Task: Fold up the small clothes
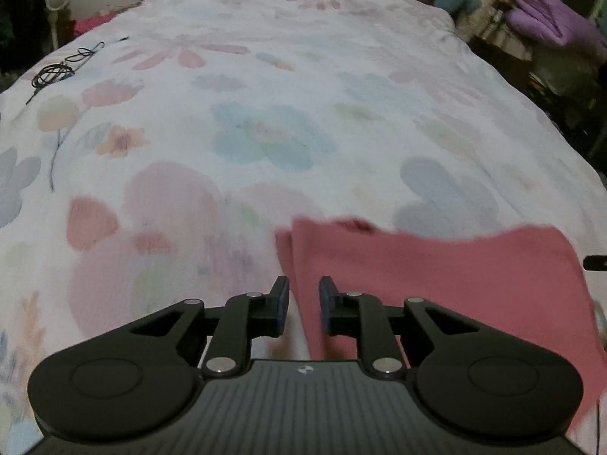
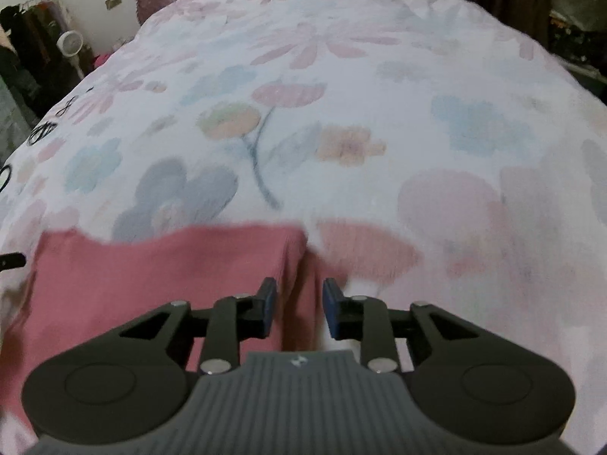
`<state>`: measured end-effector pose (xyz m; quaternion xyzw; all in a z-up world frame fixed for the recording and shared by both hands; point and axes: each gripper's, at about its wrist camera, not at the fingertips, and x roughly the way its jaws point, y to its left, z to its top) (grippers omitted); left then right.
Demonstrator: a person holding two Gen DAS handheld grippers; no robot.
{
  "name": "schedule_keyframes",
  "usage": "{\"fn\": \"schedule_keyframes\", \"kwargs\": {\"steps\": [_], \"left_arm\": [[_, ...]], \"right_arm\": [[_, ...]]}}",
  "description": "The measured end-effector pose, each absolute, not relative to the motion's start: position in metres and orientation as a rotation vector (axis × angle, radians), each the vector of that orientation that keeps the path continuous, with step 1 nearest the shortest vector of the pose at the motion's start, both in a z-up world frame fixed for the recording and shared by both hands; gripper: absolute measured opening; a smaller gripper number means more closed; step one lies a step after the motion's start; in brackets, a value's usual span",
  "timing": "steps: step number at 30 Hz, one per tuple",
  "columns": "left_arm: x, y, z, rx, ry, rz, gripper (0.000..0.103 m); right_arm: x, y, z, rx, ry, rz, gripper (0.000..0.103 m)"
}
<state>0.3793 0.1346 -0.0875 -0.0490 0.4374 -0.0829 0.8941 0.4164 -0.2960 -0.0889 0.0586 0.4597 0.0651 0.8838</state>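
No readable writing anywhere; the only mark is a small pale emblem on the ribbed grey body of each tool, too small to make out.

My left gripper points steeply down at the bed. Its jaws stand a little apart, blue pads facing each other, nothing pinched. The folded edge of the dusty-pink knit garment runs just below the gap between my left fingers and spreads away to their right, lying flat on the white quilt with pastel flower print. Whether the cloth touches the pads I cannot tell; the frame is blurred.

My right gripper is tilted down the same way, jaws likewise slightly parted and empty. Here the pink garment's corner sits under and just ahead of my right fingers, the rest extending to their left.

Far ahead and left of my left fingers, a coiled black cable lies on the quilt. A folded purple blanket is stacked beyond the bed, far right.
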Motion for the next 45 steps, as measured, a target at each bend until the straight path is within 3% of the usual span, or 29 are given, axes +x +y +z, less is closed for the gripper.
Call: {"fn": "schedule_keyframes", "kwargs": {"steps": [3, 7, 9, 13, 16, 17, 18, 19, 20, 27, 28, 32, 36, 38, 45], "left_arm": [[0.351, 0.136, -0.082, -0.117, 0.934, -0.207, 0.038], [0.311, 0.143, -0.076, -0.189, 0.953, -0.212, 0.050], [0.293, 0.147, -0.079, -0.241, 0.967, -0.213, 0.064], [0.272, 0.153, -0.103, -0.355, 1.030, -0.182, 0.065], [0.266, 0.152, -0.118, -0.435, 1.068, -0.198, 0.057], [0.265, 0.151, -0.118, -0.443, 1.060, -0.201, 0.047], [0.264, 0.150, -0.118, -0.436, 1.050, -0.190, 0.030], [0.265, 0.148, -0.117, -0.421, 1.050, -0.178, 0.020], [0.266, 0.148, -0.114, -0.413, 1.049, -0.172, 0.009], [0.264, 0.129, -0.080, -0.213, 1.063, -0.168, 0.007], [0.266, 0.127, -0.084, -0.188, 1.082, -0.152, 0.003], [0.266, 0.128, -0.122, -0.110, 1.168, -0.073, 0.000], [0.253, 0.138, -0.120, -0.169, 1.137, -0.080, 0.002], [0.247, 0.139, -0.114, -0.173, 1.121, -0.086, 0.004], [0.249, 0.124, -0.083, -0.172, 1.042, -0.140, 0.017]], "right_arm": [[0.383, -0.296, -0.086, 0.132, 0.987, 0.161, 0.035], [0.333, -0.299, -0.087, 0.179, 1.026, 0.171, 0.047], [0.310, -0.303, -0.091, 0.223, 1.038, 0.177, 0.054], [0.277, -0.313, -0.110, 0.373, 1.061, 0.155, 0.055], [0.264, -0.318, -0.126, 0.487, 1.076, 0.136, 0.049], [0.259, -0.319, -0.131, 0.529, 1.077, 0.142, 0.041], [0.257, -0.320, -0.133, 0.550, 1.077, 0.144, 0.034], [0.254, -0.320, -0.135, 0.566, 1.076, 0.142, 0.016], [0.253, -0.320, -0.135, 0.578, 1.074, 0.143, 0.008], [0.248, -0.302, -0.083, 0.272, 1.052, 0.140, 0.005], [0.248, -0.299, -0.082, 0.249, 1.055, 0.146, 0.005], [0.249, -0.287, -0.109, 0.233, 1.110, 0.125, 0.005], [0.248, -0.291, -0.124, 0.273, 1.121, 0.107, 0.008], [0.244, -0.291, -0.114, 0.253, 1.120, 0.110, 0.024], [0.235, -0.289, -0.075, 0.165, 1.055, 0.141, 0.041]]}}
